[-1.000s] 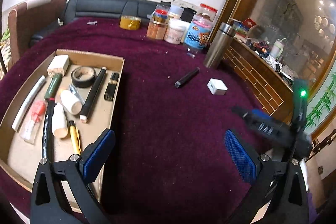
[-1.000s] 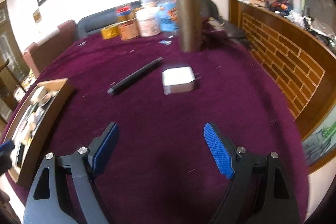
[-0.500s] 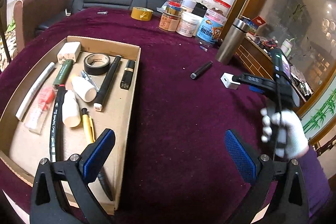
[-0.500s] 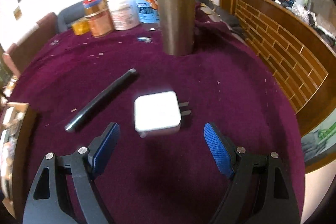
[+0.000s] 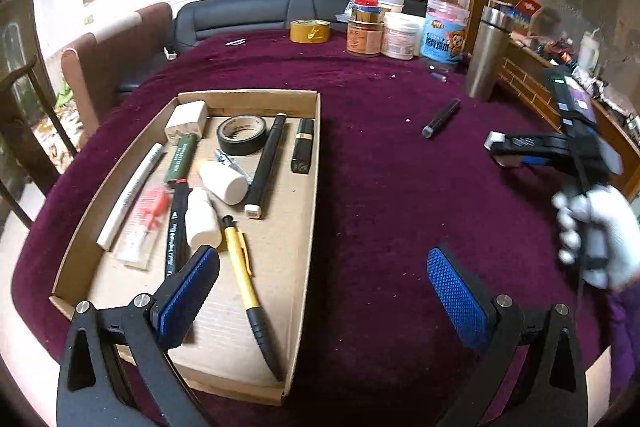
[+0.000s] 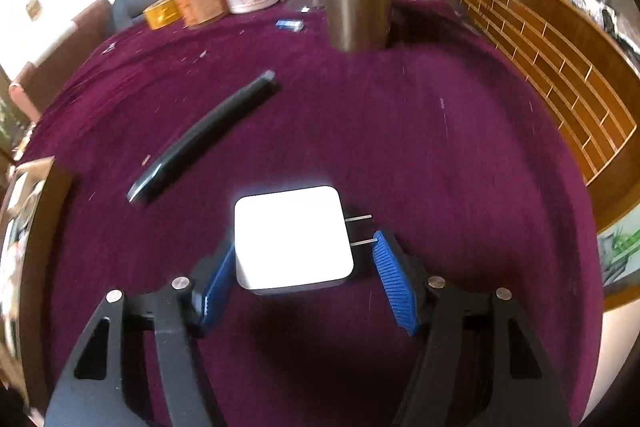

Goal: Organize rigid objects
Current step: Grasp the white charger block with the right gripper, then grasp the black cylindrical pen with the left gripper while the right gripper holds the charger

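My right gripper (image 6: pixel 302 277) straddles the white charger (image 6: pixel 292 239), jaws closing but still apart (prongs toward the right pad (image 6: pixel 394 283)).

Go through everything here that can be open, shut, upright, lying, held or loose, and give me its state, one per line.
Right gripper: open, has just been closing, fingers either side of the charger, not yet pressing.
White charger: flat on the cloth, prongs out.
Left gripper: open, nothing between its fingers.
Steel flask: upright, capped.
Black pen: lying loose on the cloth.
Cardboard tray: open-topped, partly filled.
Yellow pen: lying in the tray.
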